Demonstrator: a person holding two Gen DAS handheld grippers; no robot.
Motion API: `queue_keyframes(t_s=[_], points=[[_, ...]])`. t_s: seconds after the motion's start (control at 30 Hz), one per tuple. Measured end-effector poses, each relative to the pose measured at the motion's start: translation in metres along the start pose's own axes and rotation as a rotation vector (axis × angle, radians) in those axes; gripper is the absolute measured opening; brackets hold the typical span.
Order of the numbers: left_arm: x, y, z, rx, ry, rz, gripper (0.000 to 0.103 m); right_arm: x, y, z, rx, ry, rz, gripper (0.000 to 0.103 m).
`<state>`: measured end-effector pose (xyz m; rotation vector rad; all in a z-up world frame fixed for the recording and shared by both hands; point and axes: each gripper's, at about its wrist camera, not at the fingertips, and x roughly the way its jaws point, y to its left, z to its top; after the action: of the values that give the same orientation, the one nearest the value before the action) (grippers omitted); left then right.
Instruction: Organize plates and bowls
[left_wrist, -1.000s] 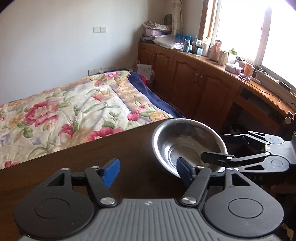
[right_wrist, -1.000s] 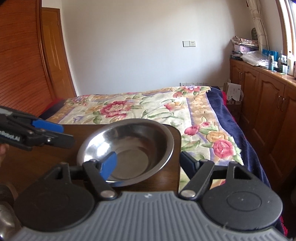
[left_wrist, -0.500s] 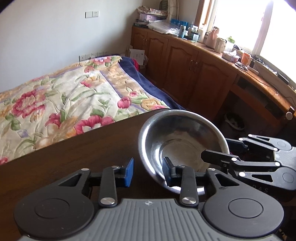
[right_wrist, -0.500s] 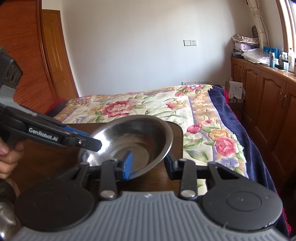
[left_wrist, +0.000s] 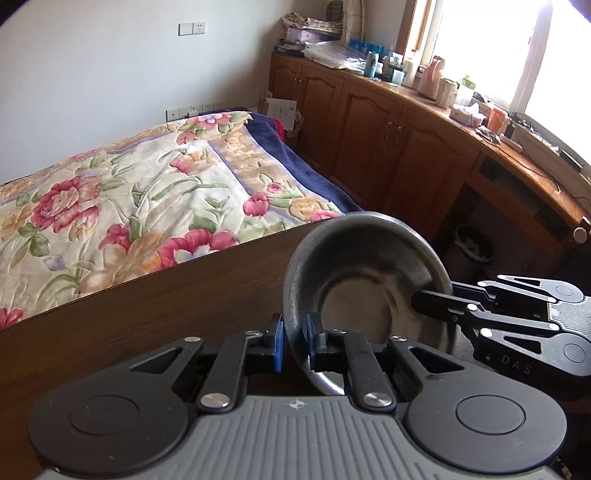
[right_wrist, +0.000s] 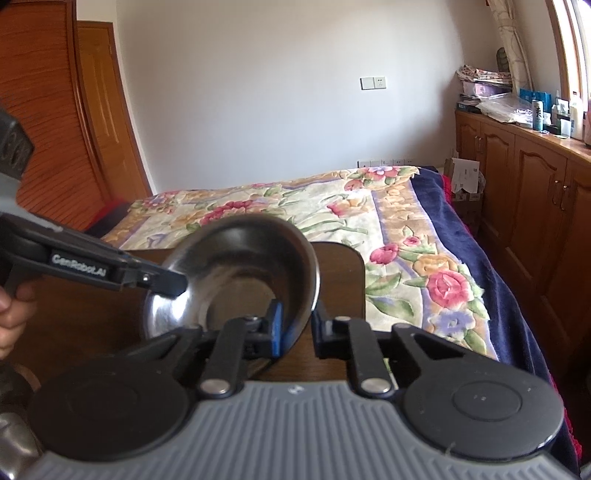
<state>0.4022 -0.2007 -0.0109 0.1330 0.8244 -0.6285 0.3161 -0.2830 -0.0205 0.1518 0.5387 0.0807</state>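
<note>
A steel bowl (left_wrist: 362, 288) hangs tilted above the dark wooden table (left_wrist: 147, 317), its opening turned toward both cameras. My left gripper (left_wrist: 294, 343) is shut on the near rim of the bowl. From the right, my right gripper (left_wrist: 432, 302) pinches the opposite rim. The right wrist view has the same bowl (right_wrist: 236, 280) with my right gripper (right_wrist: 297, 330) shut on its rim. There the left gripper (right_wrist: 173, 284) reaches in from the left and clamps the far side.
The table's (right_wrist: 343, 266) far edge borders a bed with a floral cover (left_wrist: 147, 192). Wooden cabinets (left_wrist: 388, 147) with cluttered tops run along the right wall under a window. A hand (right_wrist: 11, 314) holds the left gripper. A grey metal object (right_wrist: 11, 443) shows at bottom left.
Both grippers went from open to shut on opposite rims of the bowl. The bowl has tipped up from lying flat on the table.
</note>
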Motion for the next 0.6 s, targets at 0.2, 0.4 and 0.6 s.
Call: queue_keyframes(t_s=[0.2, 0.4, 0.6], points=[[-0.021, -0.005, -0.002, 0.01, -0.039, -0.011, 0.038, -0.012, 0.003, 0.005, 0.02, -0.032, -0.003, 0.013], [-0.048, -0.01, -0.003, 0.028, -0.086, -0.003, 0.037, -0.026, 0.011, 0.011, 0.013, -0.062, -0.006, 0.013], [-0.076, -0.013, -0.006, 0.039, -0.125, -0.002, 0.037, -0.041, 0.02, 0.019, 0.0, -0.092, -0.003, 0.013]])
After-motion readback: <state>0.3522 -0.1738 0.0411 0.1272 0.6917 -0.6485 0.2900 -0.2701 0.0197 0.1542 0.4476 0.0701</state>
